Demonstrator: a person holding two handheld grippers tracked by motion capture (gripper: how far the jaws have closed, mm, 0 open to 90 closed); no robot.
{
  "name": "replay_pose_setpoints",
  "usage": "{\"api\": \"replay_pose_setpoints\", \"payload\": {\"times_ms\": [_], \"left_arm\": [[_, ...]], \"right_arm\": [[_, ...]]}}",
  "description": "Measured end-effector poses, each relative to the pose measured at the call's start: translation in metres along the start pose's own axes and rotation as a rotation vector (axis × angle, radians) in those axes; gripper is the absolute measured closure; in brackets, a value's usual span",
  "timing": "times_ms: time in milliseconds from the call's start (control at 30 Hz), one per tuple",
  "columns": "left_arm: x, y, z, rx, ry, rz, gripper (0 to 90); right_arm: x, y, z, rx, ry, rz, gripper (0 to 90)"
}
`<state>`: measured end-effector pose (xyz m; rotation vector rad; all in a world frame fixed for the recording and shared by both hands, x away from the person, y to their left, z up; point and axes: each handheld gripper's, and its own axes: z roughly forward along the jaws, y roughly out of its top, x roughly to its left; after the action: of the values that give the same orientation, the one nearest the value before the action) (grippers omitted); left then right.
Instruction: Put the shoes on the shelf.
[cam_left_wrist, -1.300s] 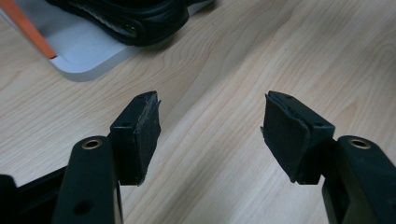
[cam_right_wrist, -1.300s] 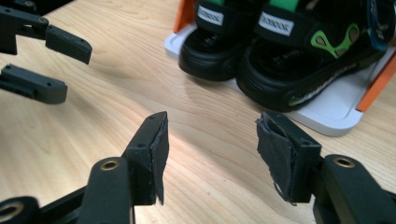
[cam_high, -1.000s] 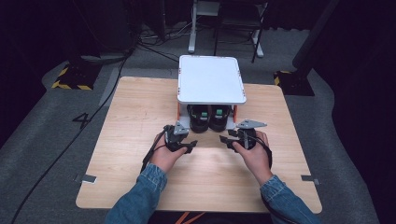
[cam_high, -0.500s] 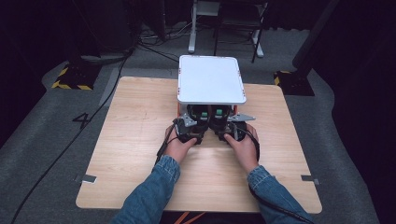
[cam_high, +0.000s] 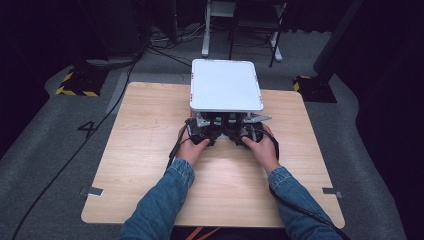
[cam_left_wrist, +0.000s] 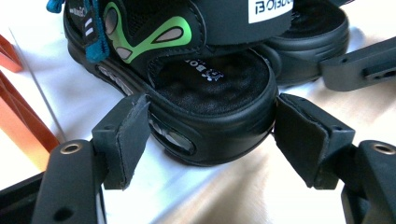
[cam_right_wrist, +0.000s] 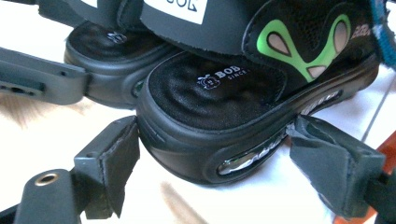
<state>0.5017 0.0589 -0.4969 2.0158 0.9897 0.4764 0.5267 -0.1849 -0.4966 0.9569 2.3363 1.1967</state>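
- High view: both tools are pushed under the white tray (cam_high: 226, 85) at the far middle of the desk (cam_high: 140, 150), the left tool (cam_high: 202, 131) and the right tool (cam_high: 240, 132) side by side. The pair of sandals sits there beneath the tray, largely hidden.
- Left gripper view: the left sandal (cam_left_wrist: 196, 79) lies heel-first between the pads, which have just been opening; small gaps are seen on both sides, so nothing is held. The heel should be centred and entered deeper before closing.
- Right gripper view: the right sandal (cam_right_wrist: 243, 107) lies between wide-spread pads, just opened, untouched. A level squeeze across the sole, below the strap, is judged safest.
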Motion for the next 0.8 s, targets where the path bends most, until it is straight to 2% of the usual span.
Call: {"api": "replay_pose_setpoints", "payload": {"times_ms": [33, 67, 167, 233, 300, 400, 467, 533, 600, 800], "left_arm": [[0.0, 0.001, 0.002, -0.006, 0.01, -0.012, 27.9], [0.002, 0.002, 0.004, -0.01, 0.034, 0.002, 27.9], [0.004, 0.007, 0.011, -0.021, 0.036, -0.007, 28.1], [0.005, 0.009, 0.014, -0.02, 0.048, -0.017, 28.0], [0.006, 0.011, 0.016, -0.032, 0.034, -0.027, 28.2], [0.006, 0.011, 0.014, -0.061, 0.031, -0.03, 29.6], [0.004, 0.01, 0.009, -0.066, 0.024, -0.025, 34.1], [0.002, 0.007, 0.004, -0.068, 0.011, -0.043, 34.8], [-0.003, 0.004, -0.005, -0.059, 0.025, -0.051, 33.3], [-0.02, 0.002, -0.035, -0.092, -0.031, 0.006, 28.8]], "right_arm": [[-0.001, 0.001, 0.0, -0.003, -0.006, -0.006, 19.4], [-0.002, 0.002, 0.0, -0.005, -0.015, -0.015, 22.5], [-0.002, 0.006, -0.005, -0.004, -0.046, -0.033, 37.1], [-0.002, 0.007, -0.007, 0.007, -0.068, -0.051, 44.2], [-0.004, 0.007, -0.009, 0.012, -0.077, -0.051, 49.4], [-0.004, 0.006, -0.009, 0.016, -0.094, -0.033, 50.6], [-0.001, 0.006, -0.011, 0.022, -0.105, -0.035, 52.0], [0.002, 0.006, -0.014, 0.018, -0.087, -0.049, 48.5], [0.006, 0.005, -0.021, 0.006, -0.071, -0.041, 45.7], [0.018, 0.01, -0.05, -0.053, -0.031, -0.036, 40.4]]}}
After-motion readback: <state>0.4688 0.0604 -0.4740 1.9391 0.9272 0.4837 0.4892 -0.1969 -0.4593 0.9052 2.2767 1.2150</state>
